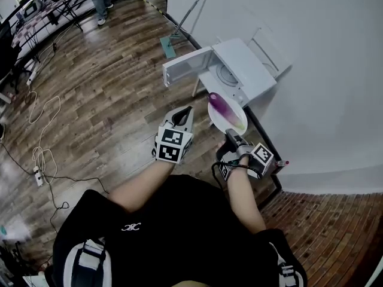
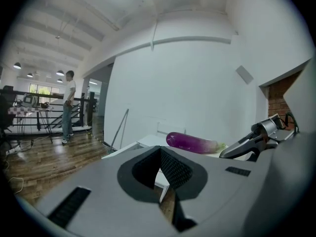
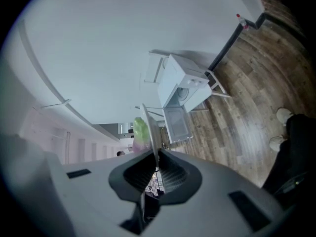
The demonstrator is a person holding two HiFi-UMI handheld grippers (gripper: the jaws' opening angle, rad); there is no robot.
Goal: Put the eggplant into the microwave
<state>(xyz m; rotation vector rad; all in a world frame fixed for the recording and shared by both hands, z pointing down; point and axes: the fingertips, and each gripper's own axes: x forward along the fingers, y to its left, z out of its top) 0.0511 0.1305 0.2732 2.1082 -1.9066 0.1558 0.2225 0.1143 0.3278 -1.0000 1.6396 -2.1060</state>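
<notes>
Eggplant (image 1: 222, 107) on plate (image 1: 218, 122), purple tip toward microwave (image 1: 239, 70), green stem opposite

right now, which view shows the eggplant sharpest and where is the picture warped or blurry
Head view: even light, floor lines bow at the edges, eggplant small but clear on its plate. Left gripper view: eggplant sharpest, dark fisheye corners. Right gripper view: tilted, heavy fisheye, eggplant a blurred patch behind the plate's edge.

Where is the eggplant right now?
Head view, right of centre: the eggplant lies on the white plate pinched by the right gripper, just in front of the open microwave.
</notes>
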